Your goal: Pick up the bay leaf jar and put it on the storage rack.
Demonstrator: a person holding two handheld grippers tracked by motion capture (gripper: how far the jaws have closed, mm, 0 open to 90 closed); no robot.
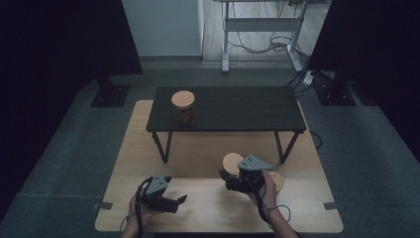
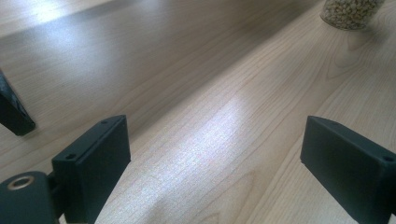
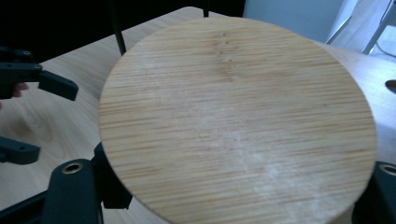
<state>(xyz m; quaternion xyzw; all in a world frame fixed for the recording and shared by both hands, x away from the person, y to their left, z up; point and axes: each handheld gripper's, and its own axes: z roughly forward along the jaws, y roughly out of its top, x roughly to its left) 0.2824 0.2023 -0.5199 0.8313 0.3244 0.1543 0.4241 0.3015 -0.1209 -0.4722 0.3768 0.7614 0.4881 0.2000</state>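
Note:
A glass jar with a round bamboo lid [image 1: 232,161] stands on the pale wooden board [image 1: 208,148] at the front right. My right gripper [image 1: 229,176] is shut on it, and the lid [image 3: 238,121] spreads from one jaw to the other in the right gripper view. A second jar with the same lid [image 1: 183,105] stands on the low black table [image 1: 237,106]. My left gripper [image 1: 181,200] hovers over the board at the front left, jaws wide open with nothing between them [image 2: 215,158]. The foot of a jar of pale beans [image 2: 351,13] shows at the top right of the left gripper view.
Another round wooden lid [image 1: 277,181] lies just right of my right hand, partly hidden. The black table's legs [image 1: 162,145] stand on the board; one leg [image 2: 13,112] is close to my left gripper. Grey carpet surrounds the board, with black stands and a white frame beyond.

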